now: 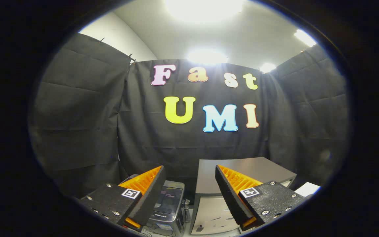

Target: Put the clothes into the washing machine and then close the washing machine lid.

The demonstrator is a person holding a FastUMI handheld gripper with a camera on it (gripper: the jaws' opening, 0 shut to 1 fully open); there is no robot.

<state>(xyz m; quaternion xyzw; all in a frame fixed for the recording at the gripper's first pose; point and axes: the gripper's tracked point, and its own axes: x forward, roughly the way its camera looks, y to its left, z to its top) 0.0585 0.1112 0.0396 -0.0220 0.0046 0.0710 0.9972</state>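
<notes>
Pretty dark booth overall: the cloth wall [77, 115] is plain black with faint fold creases, and the ceiling [209, 36] above it is white-grey with bright white lights. Down low, the small washing machine [169, 205] looks silvery grey with a dark, tinted see-through lid. Next to it the cabinet [242, 171] has a brownish-grey top and a pale, off-white front with small dark marks.

matt cloth wall [87, 108] — creased
</notes>
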